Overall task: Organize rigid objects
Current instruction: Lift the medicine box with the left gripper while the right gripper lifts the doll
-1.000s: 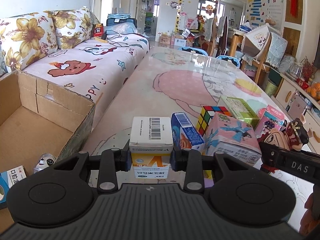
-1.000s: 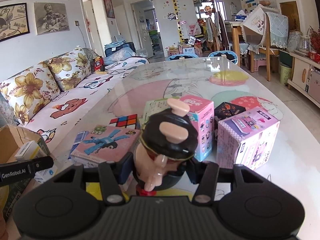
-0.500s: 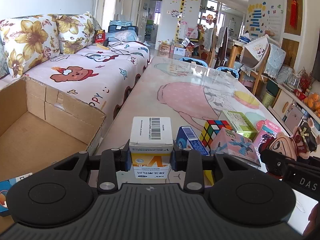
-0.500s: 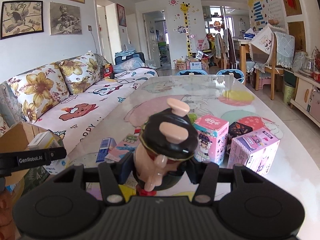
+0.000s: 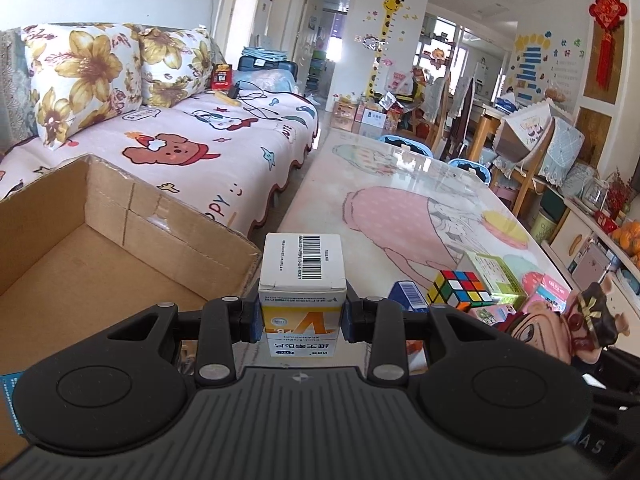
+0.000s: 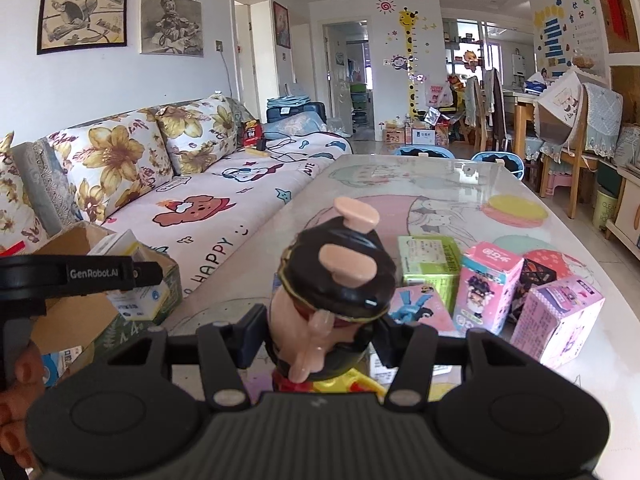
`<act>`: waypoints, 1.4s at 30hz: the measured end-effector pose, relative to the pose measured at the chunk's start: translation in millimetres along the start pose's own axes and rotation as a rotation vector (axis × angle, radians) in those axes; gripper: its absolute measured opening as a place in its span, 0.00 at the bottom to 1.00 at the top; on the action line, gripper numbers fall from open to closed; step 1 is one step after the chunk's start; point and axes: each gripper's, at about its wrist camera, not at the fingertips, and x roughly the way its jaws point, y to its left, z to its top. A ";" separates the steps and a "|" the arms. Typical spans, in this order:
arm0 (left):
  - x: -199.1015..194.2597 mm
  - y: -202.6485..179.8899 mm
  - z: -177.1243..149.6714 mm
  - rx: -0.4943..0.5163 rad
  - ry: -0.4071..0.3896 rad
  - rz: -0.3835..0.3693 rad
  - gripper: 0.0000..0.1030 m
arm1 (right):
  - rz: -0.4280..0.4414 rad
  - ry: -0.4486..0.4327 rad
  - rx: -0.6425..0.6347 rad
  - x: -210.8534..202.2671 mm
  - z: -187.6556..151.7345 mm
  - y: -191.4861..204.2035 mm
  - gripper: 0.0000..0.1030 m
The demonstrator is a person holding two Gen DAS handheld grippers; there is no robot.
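My left gripper (image 5: 301,322) is shut on a white and yellow medicine box (image 5: 302,280) and holds it in the air beside the right wall of an open cardboard box (image 5: 132,240). My right gripper (image 6: 320,338) is shut on a toy figure with a black cap (image 6: 334,292), held above the table. The figure also shows in the left wrist view (image 5: 568,330) at the right. The left gripper and its medicine box show in the right wrist view (image 6: 128,276) at the left, over the cardboard box (image 6: 76,316).
On the table (image 6: 520,184) lie a Rubik's cube (image 5: 460,288), a green box (image 6: 430,260), a blue box (image 5: 408,296) and pink boxes (image 6: 558,322). A sofa (image 5: 200,160) runs along the left. Chairs stand at the far end.
Both grippers have risen and drawn back from the table, each keeping its object. The left gripper has moved left, so more of the cardboard box is in view.
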 end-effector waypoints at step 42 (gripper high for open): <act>-20.2 -85.1 -67.9 0.284 0.117 -0.160 0.78 | 0.010 0.013 0.014 -8.6 -8.4 0.7 0.52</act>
